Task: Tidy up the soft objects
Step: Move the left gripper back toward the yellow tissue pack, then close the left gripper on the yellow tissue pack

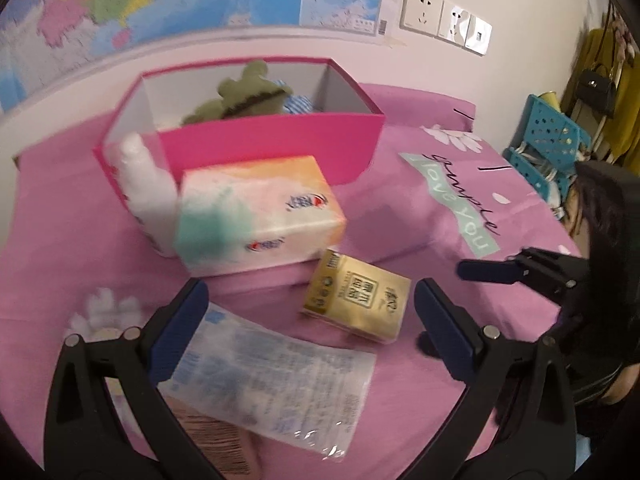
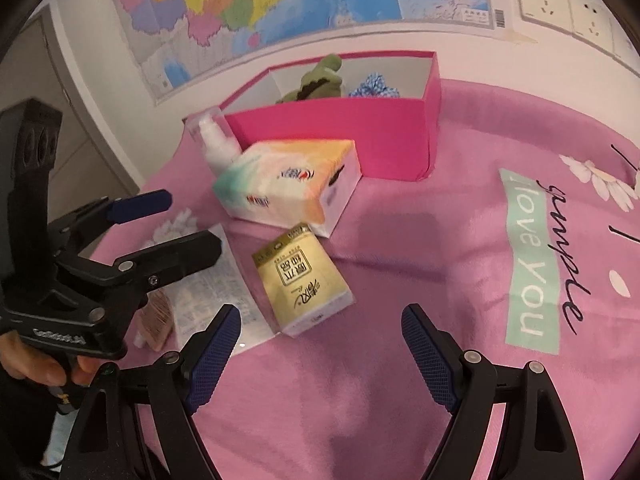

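Note:
A pink box stands on the bed and holds a green plush toy and a blue checked cloth. In front of it lie a large tissue pack, a gold tissue pack and a clear flat pack. My left gripper hangs open over the clear pack and the gold pack. To their right, my right gripper is open over bare sheet.
A white pump bottle leans by the box's left corner. A brown striped item lies under the clear pack. The pink sheet spreads right. A blue crate and hanging bags stand beyond the bed's right edge.

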A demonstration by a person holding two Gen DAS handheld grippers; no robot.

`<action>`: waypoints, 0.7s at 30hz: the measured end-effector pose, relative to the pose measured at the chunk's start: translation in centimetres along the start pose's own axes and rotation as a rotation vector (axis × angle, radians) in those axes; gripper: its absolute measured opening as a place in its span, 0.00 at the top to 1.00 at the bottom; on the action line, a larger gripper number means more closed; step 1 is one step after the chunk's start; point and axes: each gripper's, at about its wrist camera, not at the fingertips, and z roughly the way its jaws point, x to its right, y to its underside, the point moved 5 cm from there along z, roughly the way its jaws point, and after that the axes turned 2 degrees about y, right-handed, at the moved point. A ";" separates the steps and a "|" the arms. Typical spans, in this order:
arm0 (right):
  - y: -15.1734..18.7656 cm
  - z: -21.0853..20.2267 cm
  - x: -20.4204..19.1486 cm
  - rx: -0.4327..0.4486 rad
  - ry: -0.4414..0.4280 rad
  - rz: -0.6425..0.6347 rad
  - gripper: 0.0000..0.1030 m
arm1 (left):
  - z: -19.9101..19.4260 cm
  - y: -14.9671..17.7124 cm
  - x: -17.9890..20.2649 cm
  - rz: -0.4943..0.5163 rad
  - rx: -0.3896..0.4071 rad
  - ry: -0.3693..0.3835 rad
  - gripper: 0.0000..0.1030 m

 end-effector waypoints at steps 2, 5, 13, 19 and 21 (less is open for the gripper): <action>0.1 0.6 -0.1 -0.012 0.003 -0.015 0.18 | 0.7 0.0 0.0 -0.015 -0.016 0.019 0.00; 0.0 1.5 0.0 -0.023 0.013 -0.034 0.18 | 2.1 0.1 0.0 -0.039 -0.051 0.055 0.00; -0.3 3.6 -0.4 -0.060 -0.002 -0.098 0.18 | 5.2 0.8 0.4 -0.063 -0.124 0.117 0.00; -0.2 5.1 -0.6 -0.092 -0.002 -0.127 0.25 | 6.8 1.2 0.1 -0.105 -0.162 0.194 0.01; -0.2 5.1 -0.7 -0.087 -0.001 -0.137 0.29 | 7.0 1.4 0.0 -0.116 -0.167 0.213 0.08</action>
